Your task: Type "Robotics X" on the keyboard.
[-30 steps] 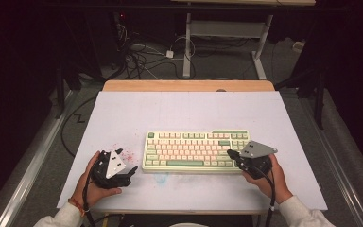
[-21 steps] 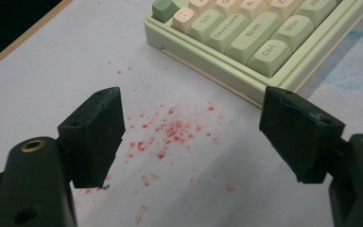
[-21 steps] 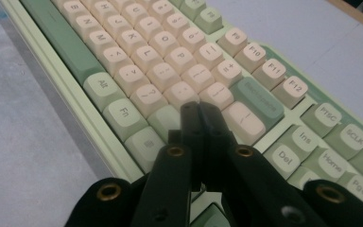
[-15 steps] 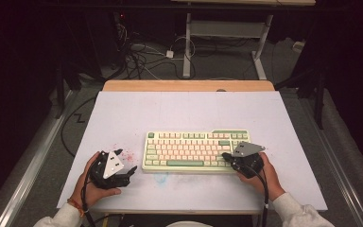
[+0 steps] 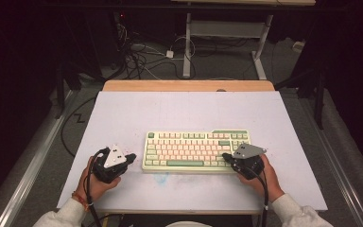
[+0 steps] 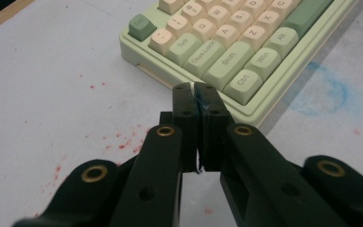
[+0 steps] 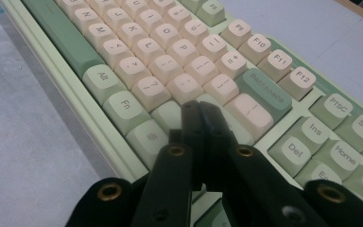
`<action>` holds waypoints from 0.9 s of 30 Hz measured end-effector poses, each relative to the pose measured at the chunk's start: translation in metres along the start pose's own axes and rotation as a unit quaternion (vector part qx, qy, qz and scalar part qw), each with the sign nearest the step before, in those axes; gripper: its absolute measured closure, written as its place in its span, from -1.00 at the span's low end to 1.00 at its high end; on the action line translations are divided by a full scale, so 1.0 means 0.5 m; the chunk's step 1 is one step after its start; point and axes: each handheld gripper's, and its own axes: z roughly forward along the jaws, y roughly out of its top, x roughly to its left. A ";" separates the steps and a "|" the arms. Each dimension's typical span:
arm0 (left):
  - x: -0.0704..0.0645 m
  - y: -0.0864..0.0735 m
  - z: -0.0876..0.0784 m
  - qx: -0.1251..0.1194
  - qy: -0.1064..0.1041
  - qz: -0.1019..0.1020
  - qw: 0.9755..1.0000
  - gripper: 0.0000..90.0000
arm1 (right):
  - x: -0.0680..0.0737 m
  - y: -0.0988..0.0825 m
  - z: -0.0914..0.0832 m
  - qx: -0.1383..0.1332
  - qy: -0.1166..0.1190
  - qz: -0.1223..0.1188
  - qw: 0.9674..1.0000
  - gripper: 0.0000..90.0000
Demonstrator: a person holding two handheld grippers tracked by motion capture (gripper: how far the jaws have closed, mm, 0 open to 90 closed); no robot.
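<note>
keyboard (image 5: 196, 150) | green case, cream keys | flat, table's near-centre

Black claws (image 6: 194, 87) with brass rivets, grey plates, white sleeves (image 5: 297, 215)

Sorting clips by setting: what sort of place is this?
Probably a lab or workshop: a white table holding just a keyboard, loose cables on the floor, bare desk legs behind.

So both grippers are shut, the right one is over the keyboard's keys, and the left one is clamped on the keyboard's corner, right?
Not quite. The left gripper is shut, but on nothing: the left gripper view shows its jaws pressed together just short of the keyboard corner. The right gripper is shut over the keys.
</note>
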 end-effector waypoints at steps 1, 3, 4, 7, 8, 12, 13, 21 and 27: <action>-0.001 0.005 0.002 -0.001 -0.001 0.000 1.000 0.90 | 0.000 0.000 0.000 0.000 0.000 0.001 1.000 1.00; -0.001 0.017 0.008 -0.003 -0.003 0.005 1.000 0.92 | 0.001 -0.001 0.000 -0.001 -0.001 0.001 1.000 1.00; -0.003 0.023 0.011 -0.001 -0.008 0.004 1.000 0.93 | 0.002 -0.001 0.000 -0.002 -0.002 0.001 1.000 1.00; -0.007 0.044 0.021 0.000 -0.008 0.013 1.000 0.94 | 0.003 -0.003 0.000 -0.004 -0.003 0.004 1.000 1.00; -0.008 0.055 0.027 -0.001 -0.011 0.014 1.000 0.94 | 0.003 -0.003 0.000 -0.004 -0.003 0.004 1.000 1.00; -0.012 0.079 0.040 -0.003 -0.019 0.019 1.000 0.94 | 0.004 -0.003 0.000 -0.005 -0.007 -0.001 1.000 1.00; -0.015 0.093 0.050 -0.003 -0.024 0.026 0.999 0.94 | 0.005 -0.003 0.000 -0.006 -0.008 0.000 1.000 1.00; -0.021 0.138 0.092 0.001 -0.049 0.029 0.998 0.94 | 0.007 -0.003 0.000 -0.005 -0.011 -0.001 1.000 1.00; -0.027 0.153 0.120 0.016 -0.062 0.037 0.997 0.94 | 0.007 -0.003 0.000 -0.005 -0.012 -0.005 1.000 1.00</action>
